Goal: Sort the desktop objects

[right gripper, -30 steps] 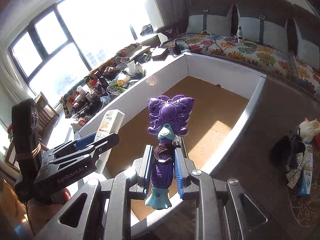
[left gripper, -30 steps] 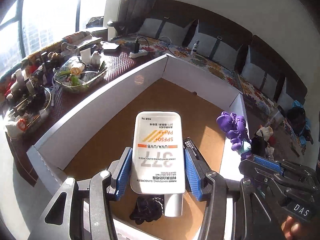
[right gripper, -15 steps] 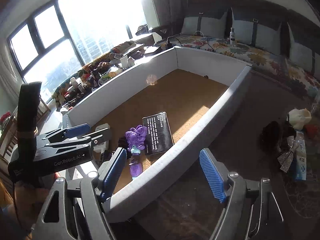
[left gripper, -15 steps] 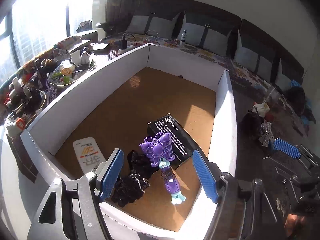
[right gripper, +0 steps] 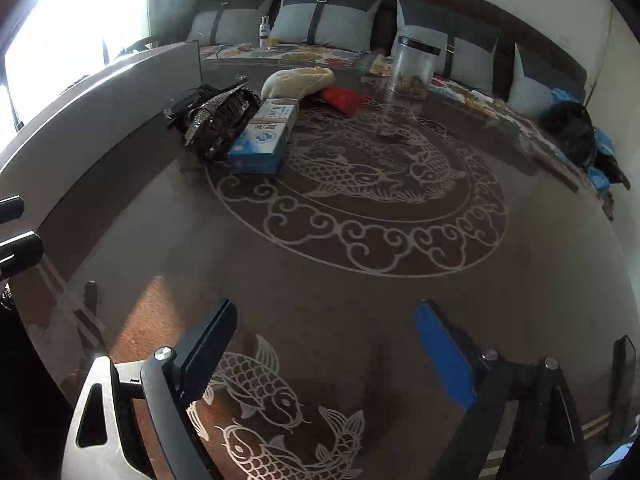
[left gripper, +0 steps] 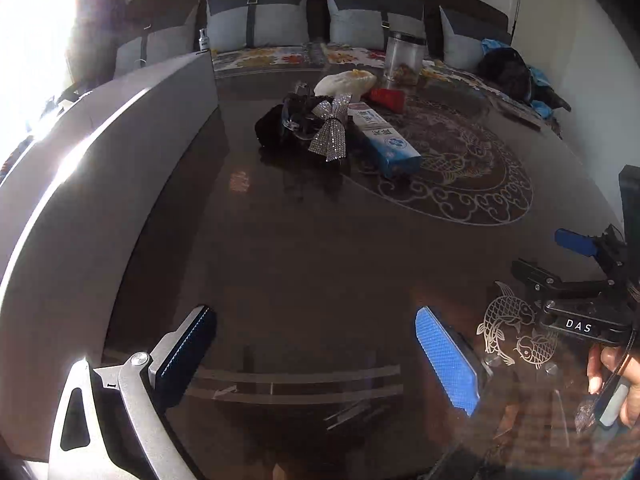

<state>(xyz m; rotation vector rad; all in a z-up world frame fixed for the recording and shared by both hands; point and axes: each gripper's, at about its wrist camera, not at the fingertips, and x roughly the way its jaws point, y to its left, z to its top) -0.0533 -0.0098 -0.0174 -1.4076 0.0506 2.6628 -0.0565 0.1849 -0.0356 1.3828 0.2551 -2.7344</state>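
Observation:
Both grippers are open and empty over the dark glass table. My left gripper (left gripper: 320, 354) faces a pile at the table's far side: a black hair accessory (left gripper: 288, 124) with a silver glitter bow (left gripper: 330, 132), a blue-and-white toothpaste box (left gripper: 384, 138), a cream plush (left gripper: 344, 82) and a red pouch (left gripper: 386, 98). My right gripper (right gripper: 326, 354) sees the same pile: black accessory (right gripper: 224, 116), toothpaste box (right gripper: 266, 136), plush (right gripper: 298, 80), pouch (right gripper: 342, 100). The white sorting box wall (left gripper: 92, 168) stands at the left, also in the right wrist view (right gripper: 100, 108).
A clear jar with a black lid (left gripper: 404, 60) stands at the table's far edge, also in the right wrist view (right gripper: 414, 64). A sofa with grey cushions (left gripper: 260, 24) runs behind. The right gripper's body (left gripper: 580, 300) is at the left view's right edge.
Both grippers dropped the sunscreen tube and the purple toy into the box, opened, then swung right, away from the box, toward the pile on the table.

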